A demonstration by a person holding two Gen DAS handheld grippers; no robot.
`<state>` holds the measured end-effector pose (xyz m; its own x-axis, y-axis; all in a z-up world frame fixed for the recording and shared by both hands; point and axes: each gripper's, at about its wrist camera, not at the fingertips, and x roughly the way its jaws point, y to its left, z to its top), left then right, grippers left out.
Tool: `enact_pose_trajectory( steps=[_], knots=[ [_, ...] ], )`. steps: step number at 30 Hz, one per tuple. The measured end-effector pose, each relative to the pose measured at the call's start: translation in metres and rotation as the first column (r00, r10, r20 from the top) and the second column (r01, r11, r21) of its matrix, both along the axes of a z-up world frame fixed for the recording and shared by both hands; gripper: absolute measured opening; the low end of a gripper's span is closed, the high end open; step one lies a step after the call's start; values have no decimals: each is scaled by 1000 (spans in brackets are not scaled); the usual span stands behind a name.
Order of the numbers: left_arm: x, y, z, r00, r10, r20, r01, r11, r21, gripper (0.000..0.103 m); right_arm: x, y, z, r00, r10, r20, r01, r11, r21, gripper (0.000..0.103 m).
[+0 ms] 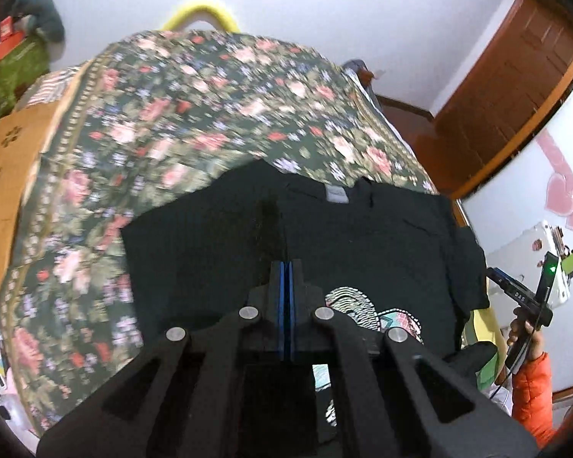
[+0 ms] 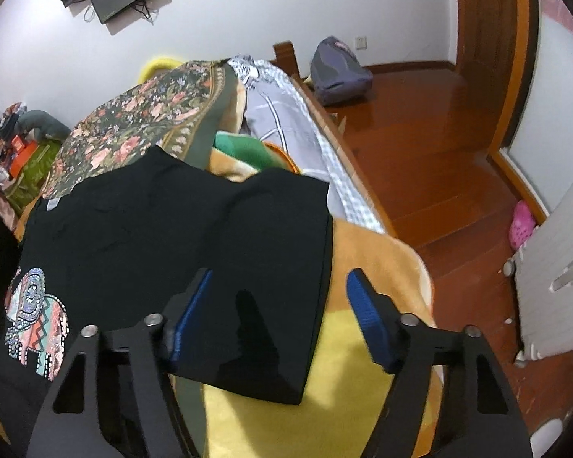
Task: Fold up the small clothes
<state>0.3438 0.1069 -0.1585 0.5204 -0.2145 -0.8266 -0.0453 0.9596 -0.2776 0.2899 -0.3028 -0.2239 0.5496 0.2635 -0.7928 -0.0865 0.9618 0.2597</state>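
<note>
A black t-shirt (image 1: pixel 217 252) with a patterned elephant print (image 1: pixel 357 307) lies spread on the bed. My left gripper (image 1: pixel 286 267) hovers over its middle with the blue pads pressed together; nothing shows between them. In the right wrist view the same shirt (image 2: pixel 152 221) shows its elephant print (image 2: pixel 34 324) at the left and its sleeve (image 2: pixel 271 278) toward me. My right gripper (image 2: pixel 282 305) is open, its fingers either side of the sleeve's edge above the yellow blanket (image 2: pixel 343 400). The right gripper also shows in the left wrist view (image 1: pixel 523 297), held by a hand.
A floral bedspread (image 1: pixel 195 114) covers the bed beyond the shirt. A cardboard box (image 1: pixel 7 175) stands at the left. A wooden floor (image 2: pixel 431 160) with a grey backpack (image 2: pixel 338 70) lies right of the bed. A white radiator (image 2: pixel 557 278) stands at the far right.
</note>
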Motion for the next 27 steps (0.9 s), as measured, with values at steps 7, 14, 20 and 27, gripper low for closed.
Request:
enact_pose_trajectory(
  steps=[7,14,20,27],
  knots=[
    [19,-35,-42,995,-51,-90,56,997,55,1,9,-1,-12,1000,22,-15,-22,999,32,48],
    [16,-46,-57,990,-66,-125,81,990,119,15,10,-7,-11,1000,12,12,-13,999,38,25],
    [5,-39,-39,996,-47,-80,59,986,155,46,2,-6,7,998,16,56,-19,999,45,6],
    [-17,-17,-10,1000,5,-8,-3,977,213,63,-10,13,53,986,75,152,-85,995,61,6]
  ],
)
